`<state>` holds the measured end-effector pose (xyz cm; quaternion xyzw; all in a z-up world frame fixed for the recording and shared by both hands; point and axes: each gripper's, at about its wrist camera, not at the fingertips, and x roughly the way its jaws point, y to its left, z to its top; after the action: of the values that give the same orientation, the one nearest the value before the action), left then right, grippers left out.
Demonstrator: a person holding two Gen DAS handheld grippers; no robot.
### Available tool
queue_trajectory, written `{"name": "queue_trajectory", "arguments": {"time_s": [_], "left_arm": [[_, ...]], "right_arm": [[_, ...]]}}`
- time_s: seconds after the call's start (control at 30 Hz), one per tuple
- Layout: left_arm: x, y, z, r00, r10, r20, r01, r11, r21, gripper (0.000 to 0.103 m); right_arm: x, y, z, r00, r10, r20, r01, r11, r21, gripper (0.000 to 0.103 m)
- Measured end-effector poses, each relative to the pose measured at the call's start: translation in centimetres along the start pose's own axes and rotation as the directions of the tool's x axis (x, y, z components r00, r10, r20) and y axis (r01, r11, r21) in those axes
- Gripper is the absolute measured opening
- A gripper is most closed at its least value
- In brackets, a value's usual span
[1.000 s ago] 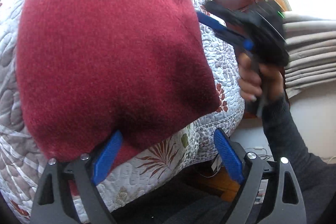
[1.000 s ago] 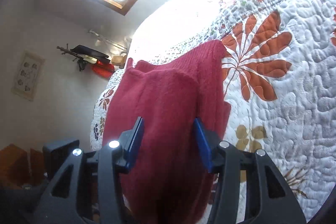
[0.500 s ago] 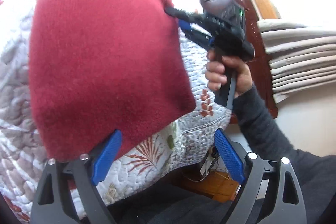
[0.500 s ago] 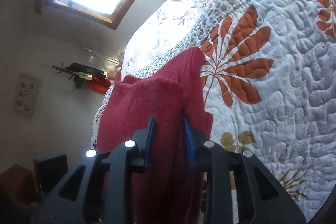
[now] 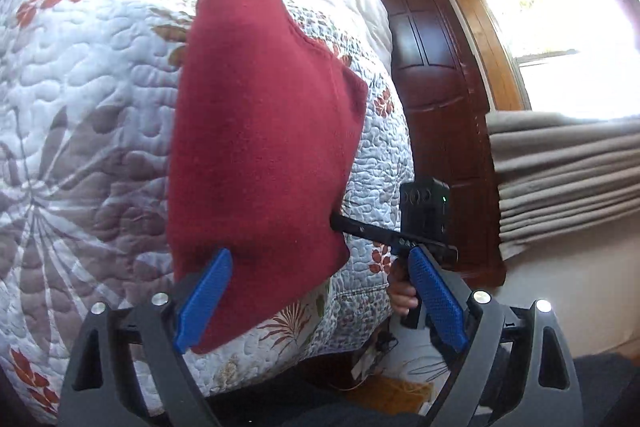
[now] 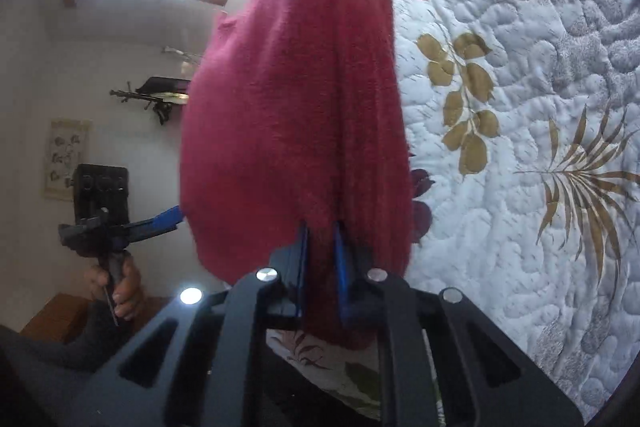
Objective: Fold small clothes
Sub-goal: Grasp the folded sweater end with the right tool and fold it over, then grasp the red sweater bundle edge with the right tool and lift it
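Right tongs [image 6: 322,267] are clamped narrow on the near edge of the red knitted garment [image 5: 260,147], which stretches lengthwise away over the quilted bed [image 5: 80,107]. Left tongs [image 5: 320,299] stand wide, gripping nothing, one finger beneath the near-left corner. That corner looks closest to them, so I'd expect a grab there.
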<state>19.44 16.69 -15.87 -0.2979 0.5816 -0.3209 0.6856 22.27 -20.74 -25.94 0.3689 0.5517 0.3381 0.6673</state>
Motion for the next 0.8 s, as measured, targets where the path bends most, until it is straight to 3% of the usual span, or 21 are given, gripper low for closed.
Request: {"name": "queue_trajectory", "arguments": {"time_s": [0.07, 0.1, 0.2, 0.27, 0.3, 0.33, 0.4, 0.47, 0.53, 0.57, 0.6, 0.67, 0.73, 0.8], "left_arm": [[-0.8, 0.2, -0.4, 1.0, -0.006, 0.022, 0.006, 1.0, -0.002, 0.09], [-1.4, 0.5, -0.6, 0.999, -0.005, 0.034, 0.005, 1.0, -0.007, 0.09], [-2.6, 2.0, -1.2, 0.998, 0.008, 0.057, -0.005, 0.999, -0.051, 0.091], [-3.0, 2.5, -1.7, 0.998, 0.032, 0.057, -0.029, 0.998, -0.06, 0.091], [-2.9, 2.4, -2.0, 0.998, 0.039, 0.053, -0.036, 0.998, -0.059, 0.091], [-2.7, 2.4, -2.1, 0.998, 0.038, 0.048, -0.035, 0.997, -0.062, 0.091], [-2.3, 2.8, -2.7, 0.999, 0.035, 0.041, -0.032, 0.997, -0.069, 0.092], [-2.3, 3.3, -3.2, 0.998, 0.047, 0.037, -0.044, 0.996, -0.082, 0.092], [-2.5, 3.4, -3.7, 0.996, 0.075, 0.036, -0.072, 0.994, -0.086, 0.092], [-2.5, 3.0, -3.8, 0.991, 0.133, 0.034, -0.13, 0.989, -0.076, 0.093], [-2.4, 2.5, -3.9, 0.978, 0.205, 0.031, -0.204, 0.978, -0.051, 0.093], [-2.4, 1.2, -3.9, 0.939, 0.342, 0.049, -0.343, 0.939, 0.016, 0.093], [-2.2, 0.1, -3.7, 0.924, 0.378, 0.058, -0.382, 0.922, 0.059, 0.093], [-2.1, -1.3, -3.3, 0.928, 0.367, 0.071, -0.373, 0.922, 0.102, 0.094]], "right_arm": [[-1.8, 0.9, -0.6, 0.999, 0.028, 0.034, -0.027, 1.0, -0.011, 0.034], [-2.3, 1.3, -0.8, 0.999, 0.016, 0.044, -0.015, 1.0, -0.028, 0.047], [-1.8, 2.0, -1.5, 1.0, -0.027, -0.008, 0.026, 0.996, -0.083, 0.05], [-0.6, 1.7, -2.0, 0.994, -0.09, -0.054, 0.085, 0.992, -0.096, 0.041], [0.2, 1.3, -2.0, 0.989, -0.129, -0.069, 0.121, 0.987, -0.102, 0.017], [0.7, 0.5, -1.8, 0.986, -0.151, -0.069, 0.145, 0.985, -0.09, 0.014], [0.3, -1.0, -1.9, 0.992, -0.111, -0.059, 0.11, 0.994, -0.02, 0.013], [-0.8, -0.7, -2.4, 0.994, -0.098, -0.046, 0.097, 0.995, -0.035, 0.014], [-1.8, 0.2, -2.5, 0.998, -0.065, -0.027, 0.064, 0.997, -0.041, 0.022], [-3.2, 0.2, -3.2, 0.998, -0.06, -0.015, 0.059, 0.997, -0.043, 0.025], [-4.0, 0.4, -3.5, 0.998, -0.058, -0.005, 0.058, 0.997, -0.047, 0.037], [-6.0, 0.9, -4.3, 0.996, -0.081, 0.025, 0.082, 0.994, -0.065, 0.043], [-7.4, 1.6, -4.1, 0.994, -0.094, 0.053, 0.097, 0.993, -0.073, 0.046], [-8.6, 2.3, -4.0, 0.992, -0.096, 0.085, 0.102, 0.992, -0.075, 0.06]]}}
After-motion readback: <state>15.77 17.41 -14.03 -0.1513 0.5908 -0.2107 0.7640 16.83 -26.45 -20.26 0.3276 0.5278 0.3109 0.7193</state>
